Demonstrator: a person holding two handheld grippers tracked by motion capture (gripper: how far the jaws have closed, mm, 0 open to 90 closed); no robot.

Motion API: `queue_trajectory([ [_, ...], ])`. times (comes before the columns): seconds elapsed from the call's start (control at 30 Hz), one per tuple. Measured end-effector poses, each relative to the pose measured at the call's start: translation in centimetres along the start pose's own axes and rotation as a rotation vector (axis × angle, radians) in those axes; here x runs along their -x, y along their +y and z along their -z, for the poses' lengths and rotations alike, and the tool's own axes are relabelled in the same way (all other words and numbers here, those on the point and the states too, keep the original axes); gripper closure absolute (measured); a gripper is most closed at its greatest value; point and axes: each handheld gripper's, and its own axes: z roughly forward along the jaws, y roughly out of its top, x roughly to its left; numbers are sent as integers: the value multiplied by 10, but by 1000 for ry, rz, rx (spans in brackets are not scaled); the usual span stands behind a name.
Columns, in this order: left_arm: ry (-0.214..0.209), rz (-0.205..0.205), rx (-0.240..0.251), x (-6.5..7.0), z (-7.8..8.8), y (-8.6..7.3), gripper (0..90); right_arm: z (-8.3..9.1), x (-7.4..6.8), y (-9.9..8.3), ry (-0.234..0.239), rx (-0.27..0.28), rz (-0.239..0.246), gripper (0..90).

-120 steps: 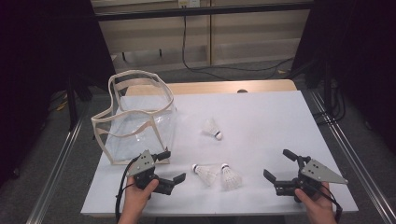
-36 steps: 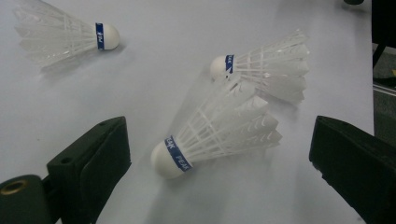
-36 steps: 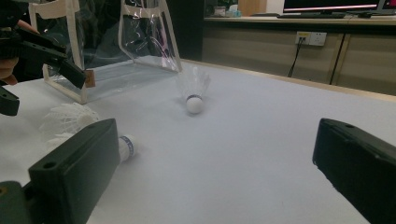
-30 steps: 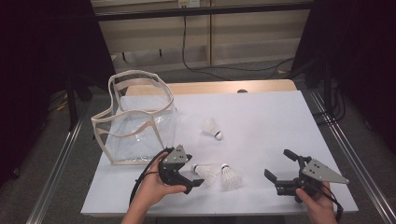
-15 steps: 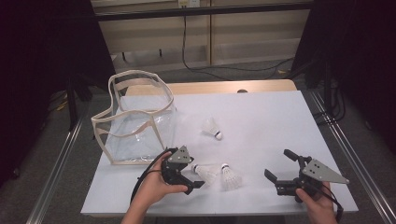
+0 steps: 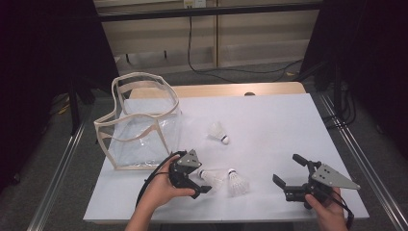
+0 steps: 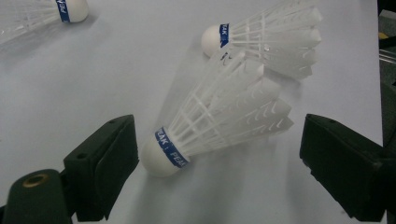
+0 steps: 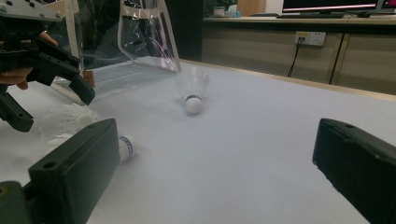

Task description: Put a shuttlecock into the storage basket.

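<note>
White board covers the table before us, with dark curtains and a pale wall behind. Our left gripper stands wide open around the near shuttlecock; its jaws have just been closing a little, and in the left gripper view the shuttlecock lies between them, cork close to one jaw but untouched by either pad. We hold nothing with it yet. Just beyond that shuttlecock lies a second one, its feathers touching or nearly touching the first; in the left gripper view this second shuttlecock rests right behind it. A third shuttlecock lies farther from the near shuttlecock, toward the board's middle. A clear bag stands open, up and away from the near shuttlecock on the left gripper's side. Our right gripper hovers well apart from the near shuttlecock, past the second one, its jaws wide and empty. Nothing blocks the left gripper's jaws.
</note>
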Motion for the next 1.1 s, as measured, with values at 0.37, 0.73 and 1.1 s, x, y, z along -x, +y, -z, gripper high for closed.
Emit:
queue_trajectory([
  [0.37,-31,-18,-32,-4,-6,1,145,0,0,0,0,1,-1,3],
  [0.73,-52,-30,-38,-12,-10,-1,161,0,1,0,-1,-2,-5,3],
  [1.1,-58,-46,-83,-12,-10,-3,328,0,1,-1,2,-3,-8,3],
])
